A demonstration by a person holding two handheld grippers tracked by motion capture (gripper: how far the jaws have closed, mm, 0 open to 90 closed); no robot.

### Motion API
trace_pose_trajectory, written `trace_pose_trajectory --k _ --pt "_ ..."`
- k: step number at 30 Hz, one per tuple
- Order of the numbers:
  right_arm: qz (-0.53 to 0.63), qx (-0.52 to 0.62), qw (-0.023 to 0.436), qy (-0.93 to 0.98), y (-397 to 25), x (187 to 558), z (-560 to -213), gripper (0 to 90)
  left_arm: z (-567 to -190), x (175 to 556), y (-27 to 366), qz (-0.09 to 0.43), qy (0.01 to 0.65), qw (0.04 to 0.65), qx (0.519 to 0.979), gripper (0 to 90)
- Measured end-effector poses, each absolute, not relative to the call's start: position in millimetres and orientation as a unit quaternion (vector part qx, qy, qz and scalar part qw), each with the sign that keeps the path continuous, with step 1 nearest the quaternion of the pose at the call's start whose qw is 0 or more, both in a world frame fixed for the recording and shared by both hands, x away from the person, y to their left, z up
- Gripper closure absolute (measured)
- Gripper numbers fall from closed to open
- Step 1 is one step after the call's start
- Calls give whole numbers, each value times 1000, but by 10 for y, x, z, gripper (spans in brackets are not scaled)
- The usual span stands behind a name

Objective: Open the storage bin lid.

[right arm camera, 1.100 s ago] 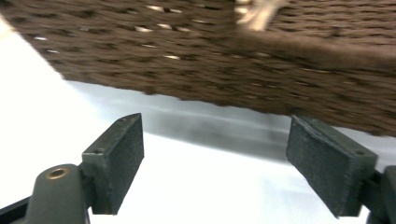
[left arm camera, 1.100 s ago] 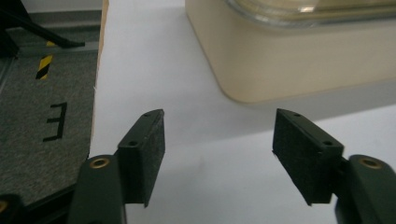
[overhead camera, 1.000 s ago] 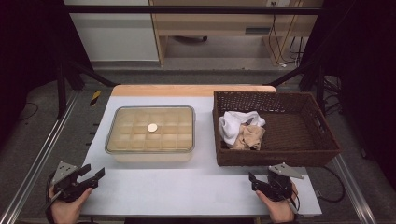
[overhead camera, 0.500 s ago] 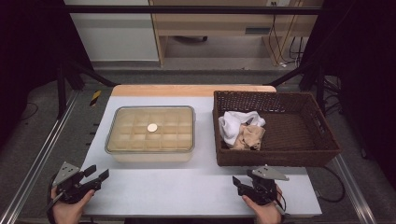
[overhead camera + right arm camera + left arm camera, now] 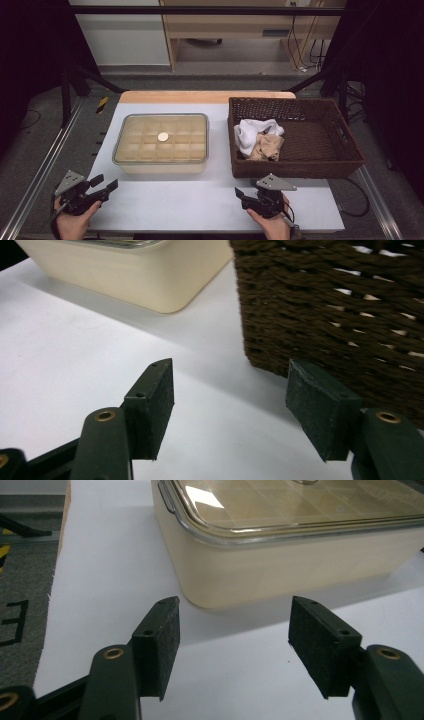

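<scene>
My right claw (image 5: 242,194) has come in from the table's right corner since a second ago and now sits just in front of the basket (image 5: 295,170), turned toward the left. My left claw (image 5: 104,183) has hardly moved; it rests at the near left corner of the table (image 5: 165,205), pointing at the box (image 5: 160,166).

Both claws stand apart and grip nothing. In the left gripper view the pads (image 5: 162,640) frame the near corner of the cream box (image 5: 280,565) under its clear lid (image 5: 300,505), with bare white table between. In the right gripper view the wicker wall of the basket (image 5: 340,305) rises just beyond the right pad (image 5: 315,410), and the box corner (image 5: 145,275) lies farther off to the left.

In the basket, a white cloth (image 5: 250,134) and a tan cloth (image 5: 267,146) lie bunched against its left wall. A small round knob (image 5: 163,136) sits on the lid.

The open strip of table runs along the near edge between my two claws, and a narrow lane separates box and basket.
</scene>
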State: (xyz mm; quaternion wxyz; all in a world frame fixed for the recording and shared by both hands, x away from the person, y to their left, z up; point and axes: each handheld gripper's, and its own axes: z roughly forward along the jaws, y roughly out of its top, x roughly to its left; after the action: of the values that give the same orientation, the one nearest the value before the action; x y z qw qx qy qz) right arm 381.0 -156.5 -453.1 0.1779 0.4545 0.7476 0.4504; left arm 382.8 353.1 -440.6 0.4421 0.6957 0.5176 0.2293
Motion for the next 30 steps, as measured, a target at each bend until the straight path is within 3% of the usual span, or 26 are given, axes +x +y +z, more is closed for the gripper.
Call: trace_pose_trajectory --k 30 --pt "509 396 176 744 -1003 4013 -3990 343 -3814 4239 3425 255 491 469 688 326"
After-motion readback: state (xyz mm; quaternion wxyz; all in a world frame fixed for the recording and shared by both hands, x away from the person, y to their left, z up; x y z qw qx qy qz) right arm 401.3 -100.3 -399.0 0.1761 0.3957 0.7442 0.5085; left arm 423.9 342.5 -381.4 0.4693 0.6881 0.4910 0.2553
